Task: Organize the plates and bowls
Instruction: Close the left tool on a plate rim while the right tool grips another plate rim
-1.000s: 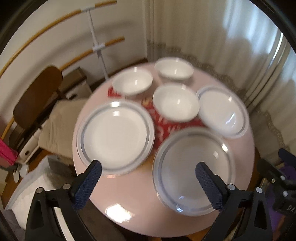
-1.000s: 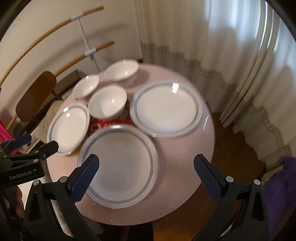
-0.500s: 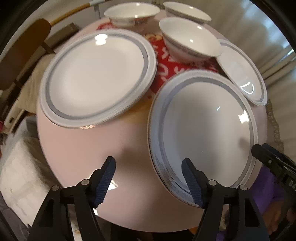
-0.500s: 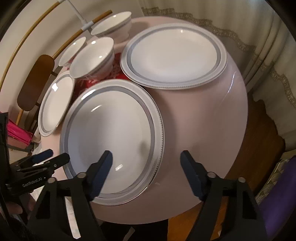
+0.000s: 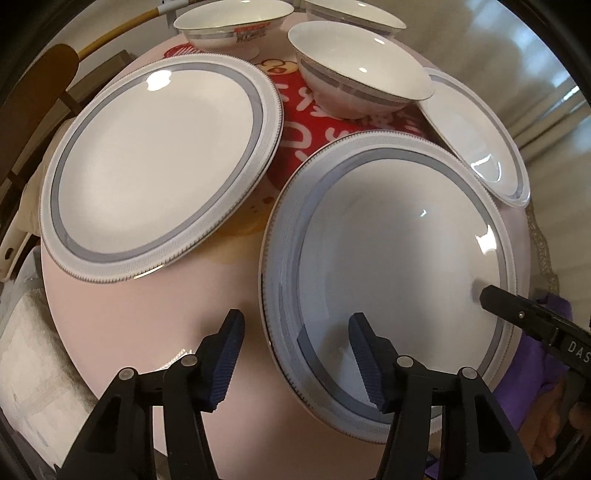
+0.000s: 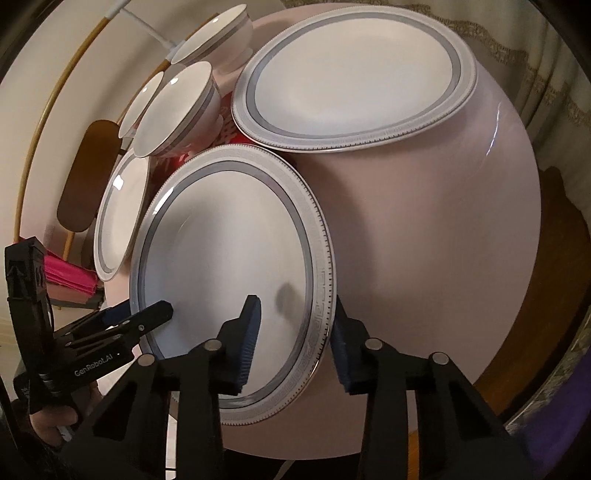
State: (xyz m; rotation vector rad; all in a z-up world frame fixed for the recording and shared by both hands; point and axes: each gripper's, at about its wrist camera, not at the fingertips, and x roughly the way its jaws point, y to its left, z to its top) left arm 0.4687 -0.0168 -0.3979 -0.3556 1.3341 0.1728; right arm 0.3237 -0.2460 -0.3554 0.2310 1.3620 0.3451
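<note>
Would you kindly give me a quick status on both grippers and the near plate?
Left gripper and right gripper both astride the near plate rim, jaws just closing, no clamp visible yet. Plate flat on the table. Nothing in the way.

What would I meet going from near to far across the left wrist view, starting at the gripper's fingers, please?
left gripper → near plate, its rim between the fingers → red mat → middle bowl → far bowl at the table's back edge.

plates (image 5: 399,258): three, white, grey-banded, flat on table | bowls (image 5: 354,79): three, white, upright behind
</note>
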